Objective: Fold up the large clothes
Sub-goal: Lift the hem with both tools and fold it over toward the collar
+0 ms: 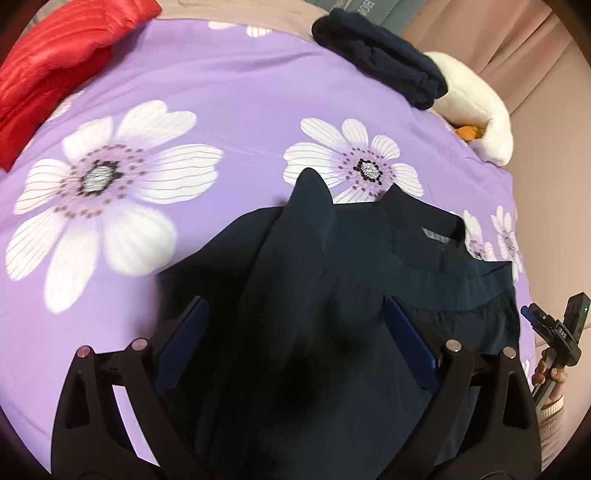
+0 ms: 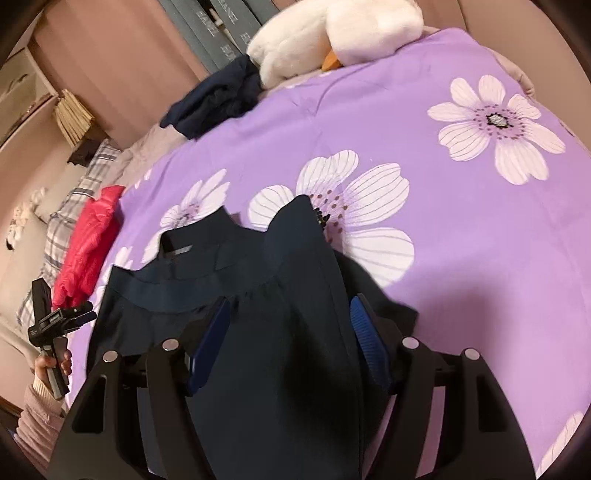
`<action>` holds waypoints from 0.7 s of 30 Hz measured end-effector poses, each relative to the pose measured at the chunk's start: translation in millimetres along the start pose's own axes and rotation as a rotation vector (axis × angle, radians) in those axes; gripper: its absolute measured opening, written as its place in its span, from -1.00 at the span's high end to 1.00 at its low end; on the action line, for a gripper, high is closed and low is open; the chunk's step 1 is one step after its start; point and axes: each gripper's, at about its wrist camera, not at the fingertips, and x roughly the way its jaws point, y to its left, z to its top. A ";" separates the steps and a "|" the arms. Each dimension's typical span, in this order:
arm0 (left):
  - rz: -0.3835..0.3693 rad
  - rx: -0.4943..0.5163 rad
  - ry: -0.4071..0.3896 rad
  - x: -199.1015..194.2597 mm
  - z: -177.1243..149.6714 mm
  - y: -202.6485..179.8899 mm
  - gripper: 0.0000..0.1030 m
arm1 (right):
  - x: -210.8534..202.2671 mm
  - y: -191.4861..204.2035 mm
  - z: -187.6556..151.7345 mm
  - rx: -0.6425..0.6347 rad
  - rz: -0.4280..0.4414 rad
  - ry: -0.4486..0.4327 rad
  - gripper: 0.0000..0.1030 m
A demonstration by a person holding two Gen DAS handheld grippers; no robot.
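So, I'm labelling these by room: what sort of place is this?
Most likely a bedroom: a floral purple bedspread, a plaid pillow and a plush toy by it.

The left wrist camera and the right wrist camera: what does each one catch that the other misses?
Only the left wrist view shows the right gripper, seen small at its edge. Only the right wrist view shows the left gripper, a plaid pillow and a shelf of papers. Both show the dark navy garment draped between wide-open fingers, the purple flowered bedspread, a red garment, a folded dark garment and a white plush toy.
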 end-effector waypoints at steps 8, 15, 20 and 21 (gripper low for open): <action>0.038 0.012 0.013 35.3 16.5 -5.6 0.70 | 45.9 18.8 26.8 -0.114 -0.002 0.012 0.61; -0.042 -0.006 -0.157 -1.1 24.0 -5.7 0.88 | 5.7 30.2 41.5 -0.118 0.060 -0.193 1.00; -0.026 -0.002 -0.151 6.1 37.7 -11.4 0.88 | 32.6 19.0 58.5 -0.055 0.032 -0.043 1.00; -0.015 0.006 -0.139 10.6 36.5 -11.6 0.88 | 37.8 15.5 55.9 -0.037 0.032 -0.013 0.94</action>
